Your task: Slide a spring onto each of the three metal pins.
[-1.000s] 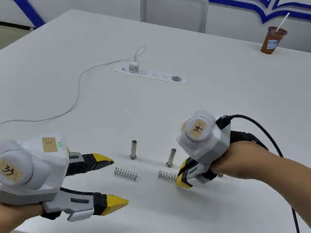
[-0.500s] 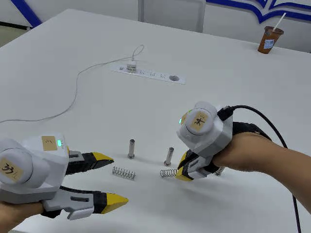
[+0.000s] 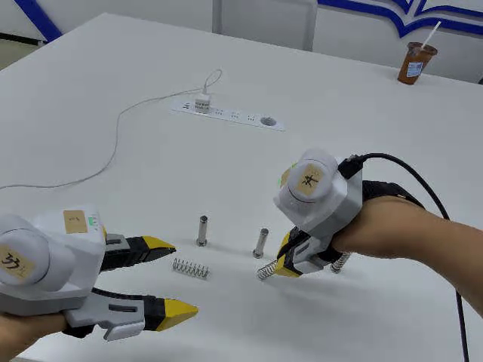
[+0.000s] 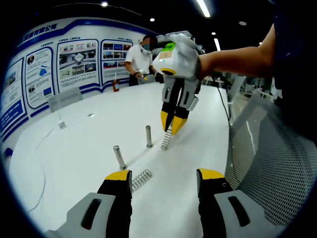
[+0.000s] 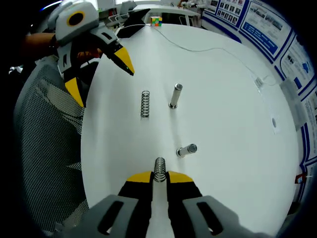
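Since a second ago the held spring (image 3: 266,269) no longer lies flat; it now slants, clamped at one end between the jaws of our right gripper (image 3: 281,265), just in front of the right pin (image 3: 260,243). To the left of this pin stands the left pin (image 3: 202,230), and a loose spring (image 3: 189,268) lies on the table (image 3: 151,166). Another spring (image 3: 340,262) shows to the right of the pin. Well left of the pin, our left gripper (image 3: 175,277) hovers with jaws wide apart, holding nothing. Far behind the pin, a cup (image 3: 413,62) holds a brown drink and a straw (image 3: 430,34).
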A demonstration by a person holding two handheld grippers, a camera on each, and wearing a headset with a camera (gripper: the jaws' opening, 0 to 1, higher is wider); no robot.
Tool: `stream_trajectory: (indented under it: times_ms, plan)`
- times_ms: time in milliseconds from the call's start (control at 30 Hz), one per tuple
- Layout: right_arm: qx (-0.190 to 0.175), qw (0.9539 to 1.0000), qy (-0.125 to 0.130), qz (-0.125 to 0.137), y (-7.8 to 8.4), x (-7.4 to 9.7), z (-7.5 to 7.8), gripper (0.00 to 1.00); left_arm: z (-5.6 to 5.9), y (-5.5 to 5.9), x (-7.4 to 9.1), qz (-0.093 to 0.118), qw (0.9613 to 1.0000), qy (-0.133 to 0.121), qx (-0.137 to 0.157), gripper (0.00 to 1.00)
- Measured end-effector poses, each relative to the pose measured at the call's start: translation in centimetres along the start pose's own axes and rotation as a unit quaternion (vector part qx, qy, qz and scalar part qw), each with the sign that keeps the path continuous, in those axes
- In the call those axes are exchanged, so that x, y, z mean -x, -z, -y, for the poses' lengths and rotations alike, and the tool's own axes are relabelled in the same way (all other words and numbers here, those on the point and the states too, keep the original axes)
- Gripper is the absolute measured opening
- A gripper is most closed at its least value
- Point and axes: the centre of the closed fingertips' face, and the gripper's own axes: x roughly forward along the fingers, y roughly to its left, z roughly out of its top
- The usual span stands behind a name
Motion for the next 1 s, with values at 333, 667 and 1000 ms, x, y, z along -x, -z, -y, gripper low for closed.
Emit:
stream_trajectory:
  times_ms: [333, 667, 1000]
  plan:
    - [-0.003, 1.0000, -0.001, -0.004, 0.1, 0.2, 0.2, 0.12, 0.0, 0.0, 0.1, 0.002, 1.0000, -0.001, 0.001, 0.54]
    - [-0.011, 0.9999, -0.003, -0.003, 0.0, 0.9, 0.3, 0.11, -0.2, -0.1, 0.1, 0.004, 1.0000, -0.003, 0.000, 0.54]
    - [-0.017, 0.9998, -0.005, 0.007, -1.2, 3.2, 0.6, 0.11, -0.2, -0.1, 0.3, 0.007, 1.0000, -0.005, 0.001, 0.54]
